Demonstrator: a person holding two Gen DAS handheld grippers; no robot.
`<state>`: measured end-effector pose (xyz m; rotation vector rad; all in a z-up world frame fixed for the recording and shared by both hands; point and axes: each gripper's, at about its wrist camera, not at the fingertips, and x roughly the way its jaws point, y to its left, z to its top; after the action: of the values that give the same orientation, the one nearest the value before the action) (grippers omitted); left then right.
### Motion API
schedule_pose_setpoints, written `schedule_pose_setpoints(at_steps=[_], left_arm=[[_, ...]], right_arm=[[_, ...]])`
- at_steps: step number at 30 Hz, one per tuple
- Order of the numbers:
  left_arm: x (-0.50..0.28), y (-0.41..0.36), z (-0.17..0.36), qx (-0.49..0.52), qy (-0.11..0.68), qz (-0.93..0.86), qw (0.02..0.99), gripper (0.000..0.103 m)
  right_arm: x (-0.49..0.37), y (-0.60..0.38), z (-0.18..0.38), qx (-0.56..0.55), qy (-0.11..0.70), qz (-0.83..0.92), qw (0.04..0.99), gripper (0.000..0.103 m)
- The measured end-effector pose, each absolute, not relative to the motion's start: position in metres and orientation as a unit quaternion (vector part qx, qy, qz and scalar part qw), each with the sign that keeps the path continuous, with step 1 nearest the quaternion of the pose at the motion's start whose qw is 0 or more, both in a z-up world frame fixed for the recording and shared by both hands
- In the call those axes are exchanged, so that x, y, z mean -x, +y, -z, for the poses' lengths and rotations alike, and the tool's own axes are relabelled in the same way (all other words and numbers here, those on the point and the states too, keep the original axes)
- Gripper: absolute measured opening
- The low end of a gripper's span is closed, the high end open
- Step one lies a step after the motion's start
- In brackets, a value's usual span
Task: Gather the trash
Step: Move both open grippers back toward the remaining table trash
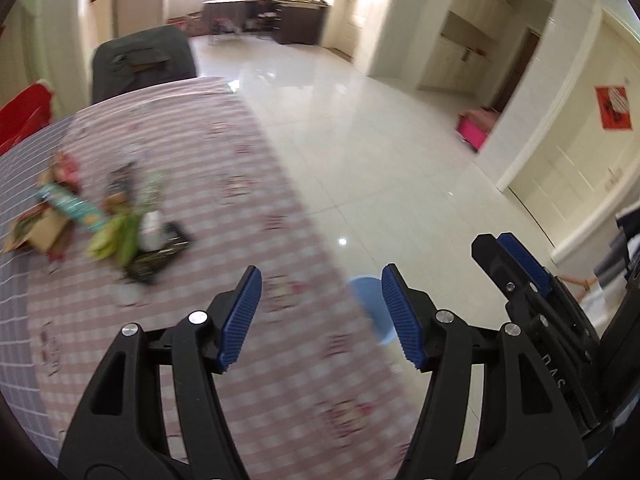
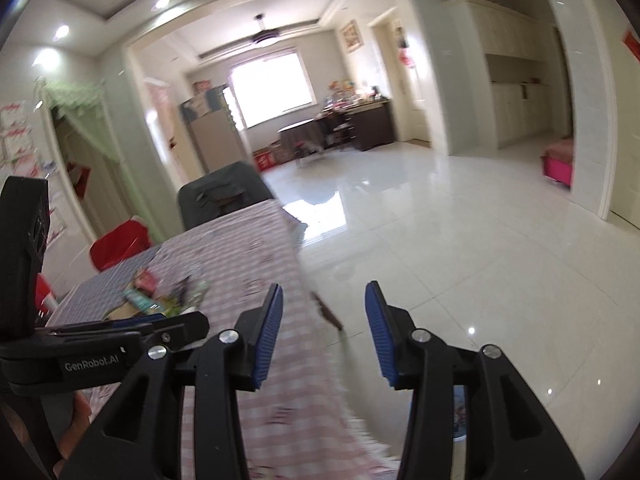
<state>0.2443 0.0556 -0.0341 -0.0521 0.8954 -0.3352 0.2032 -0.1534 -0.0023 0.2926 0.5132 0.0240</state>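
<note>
The trash pile (image 1: 100, 220) lies on the table with the pink checked cloth (image 1: 256, 208), at about ten o'clock from the left gripper (image 1: 320, 316). It has wrappers, a box and something green, all blurry. The left gripper is open and holds nothing. The right gripper (image 2: 324, 332) is open and empty too. A blue bin (image 1: 370, 304) stands on the floor beside the table.

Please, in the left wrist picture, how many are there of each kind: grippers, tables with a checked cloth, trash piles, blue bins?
Grippers: 2 (left gripper, right gripper)
Checked table: 1
Trash pile: 1
Blue bin: 1
Total: 5
</note>
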Motion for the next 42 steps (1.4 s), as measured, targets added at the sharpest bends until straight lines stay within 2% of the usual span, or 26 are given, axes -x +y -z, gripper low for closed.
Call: schedule_pose_setpoints(at_steps=[13, 29, 34, 38, 39, 42], left_arm=[[-0.284, 0.219, 0.078, 0.073, 0.471, 0.058, 0.877, 0.062], [-0.356, 0.234, 0.119, 0.091, 0.507, 0.063, 0.855, 0.061], [-0.369, 0.233, 0.130, 0.086, 0.513, 0.061, 0.852, 0.039], [-0.372, 0.236, 0.134, 0.079, 0.509, 0.059, 0.855, 0.025], [-0.371, 0.237, 0.134, 0.076, 0.506, 0.058, 0.857, 0.016], [-0.370, 0.241, 0.131, 0.082, 0.503, 0.062, 0.858, 0.008]], right_arm=[[-0.285, -0.010, 0.026, -0.082, 0.331, -0.093, 0.936, 0.043], [-0.365, 0.051, 0.075, -0.038, 0.407, -0.139, 0.902, 0.043], [-0.378, 0.055, 0.085, -0.033, 0.421, -0.145, 0.895, 0.043], [-0.384, 0.062, 0.088, -0.028, 0.427, -0.155, 0.890, 0.043], [-0.386, 0.064, 0.089, -0.025, 0.429, -0.158, 0.889, 0.043], [-0.390, 0.071, 0.092, -0.021, 0.434, -0.166, 0.885, 0.043]])
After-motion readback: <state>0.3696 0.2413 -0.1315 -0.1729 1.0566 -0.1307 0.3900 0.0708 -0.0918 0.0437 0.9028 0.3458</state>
